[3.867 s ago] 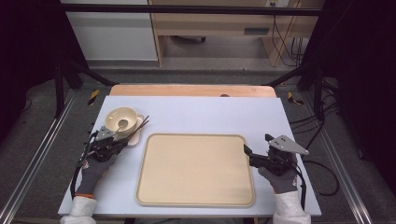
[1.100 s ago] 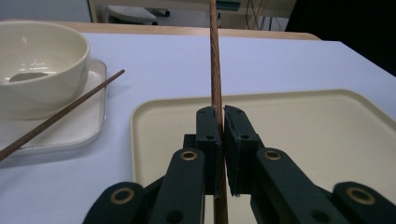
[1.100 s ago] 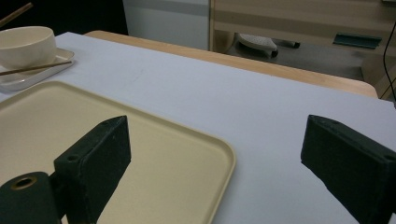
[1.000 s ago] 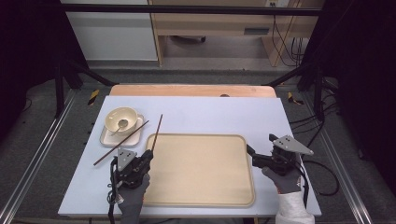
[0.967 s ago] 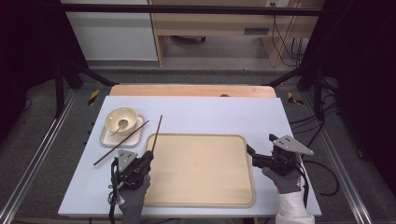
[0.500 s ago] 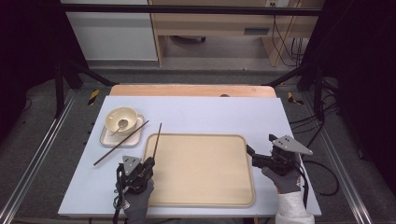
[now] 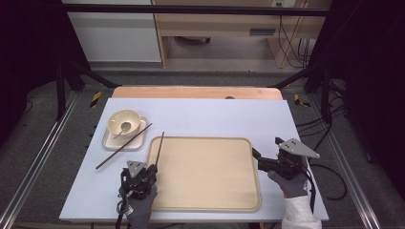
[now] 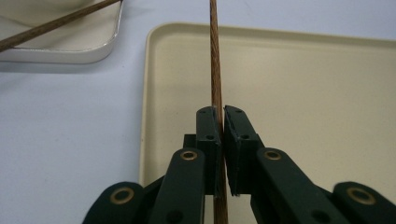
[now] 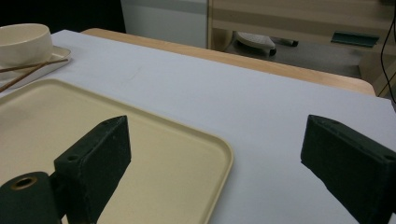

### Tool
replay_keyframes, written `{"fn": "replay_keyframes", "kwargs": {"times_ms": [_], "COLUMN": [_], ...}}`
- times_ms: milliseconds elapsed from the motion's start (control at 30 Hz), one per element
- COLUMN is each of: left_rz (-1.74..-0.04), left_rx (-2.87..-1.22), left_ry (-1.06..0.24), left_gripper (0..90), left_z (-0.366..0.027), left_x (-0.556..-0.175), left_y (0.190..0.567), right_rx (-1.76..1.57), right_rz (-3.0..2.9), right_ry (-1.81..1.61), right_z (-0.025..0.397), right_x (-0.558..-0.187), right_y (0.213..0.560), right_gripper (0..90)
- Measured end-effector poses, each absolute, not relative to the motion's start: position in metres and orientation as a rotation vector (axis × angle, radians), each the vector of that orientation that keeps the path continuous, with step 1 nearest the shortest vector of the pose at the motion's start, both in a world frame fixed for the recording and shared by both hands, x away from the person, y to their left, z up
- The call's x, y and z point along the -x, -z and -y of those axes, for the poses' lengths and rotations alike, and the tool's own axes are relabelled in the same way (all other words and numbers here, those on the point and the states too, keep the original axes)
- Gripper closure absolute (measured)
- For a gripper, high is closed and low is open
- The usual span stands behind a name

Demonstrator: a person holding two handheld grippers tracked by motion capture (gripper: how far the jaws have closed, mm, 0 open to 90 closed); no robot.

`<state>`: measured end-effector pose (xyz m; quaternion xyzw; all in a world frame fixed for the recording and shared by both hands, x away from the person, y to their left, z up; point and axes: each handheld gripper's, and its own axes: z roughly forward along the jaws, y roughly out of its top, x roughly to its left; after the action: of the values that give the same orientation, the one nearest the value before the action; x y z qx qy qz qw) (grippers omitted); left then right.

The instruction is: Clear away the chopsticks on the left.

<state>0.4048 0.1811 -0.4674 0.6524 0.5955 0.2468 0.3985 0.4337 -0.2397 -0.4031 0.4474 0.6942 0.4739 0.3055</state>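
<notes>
**One Stick Over the Tray**

Left tongs (image 8: 219,121) pinch one brown chopstick (image 7: 159,149) over the tray's (image 7: 248,202) left edge. I think it gets laid down next, so the tongs must lower and let go. Its twin (image 7: 123,146) leans on a plate (image 7: 111,141) by a bowl (image 7: 122,122). Right tongs (image 7: 263,160) gape wide, holding nothing.

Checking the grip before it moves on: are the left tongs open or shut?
Shut on a chopstick: in the left gripper view the left tongs pinch it between both jaws.
</notes>
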Motion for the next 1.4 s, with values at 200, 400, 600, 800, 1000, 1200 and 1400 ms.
{"fn": "replay_keyframes", "kwargs": {"times_ms": [200, 400, 600, 800, 1000, 1200, 1400], "left_rz": [-1.521, -1.541, -1.570, -1.573, -1.563, -1.543, -1.424], "left_rx": [-1.674, -1.712, -1.734, -1.744, -1.755, -1.743, -1.702], "left_ry": [-0.624, -0.615, -0.626, -0.614, -0.631, -0.632, -0.610], "left_gripper": [85.0, 85.0, 85.0, 84.9, 84.4, 78.5, 69.5], "left_z": [-0.180, -0.177, -0.177, -0.177, -0.175, -0.178, -0.182], "left_x": [-0.406, -0.410, -0.412, -0.414, -0.415, -0.414, -0.409], "left_y": [0.470, 0.475, 0.478, 0.480, 0.481, 0.477, 0.457], "right_rx": [-1.183, -1.184, -1.185, -1.181, -1.180, -1.181, -1.181], "right_rz": [-1.840, -1.836, -1.835, -1.838, -1.841, -1.842, -1.839], "right_ry": [-1.251, -1.260, -1.262, -1.255, -1.253, -1.252, -1.253], "right_z": [0.240, 0.240, 0.240, 0.240, 0.240, 0.239, 0.240], "right_x": [-0.434, -0.433, -0.433, -0.433, -0.434, -0.434, -0.433], "right_y": [0.403, 0.403, 0.402, 0.403, 0.403, 0.403, 0.403], "right_gripper": [8.8, 8.9, 8.9, 8.9, 8.9, 9.0, 9.0]}}
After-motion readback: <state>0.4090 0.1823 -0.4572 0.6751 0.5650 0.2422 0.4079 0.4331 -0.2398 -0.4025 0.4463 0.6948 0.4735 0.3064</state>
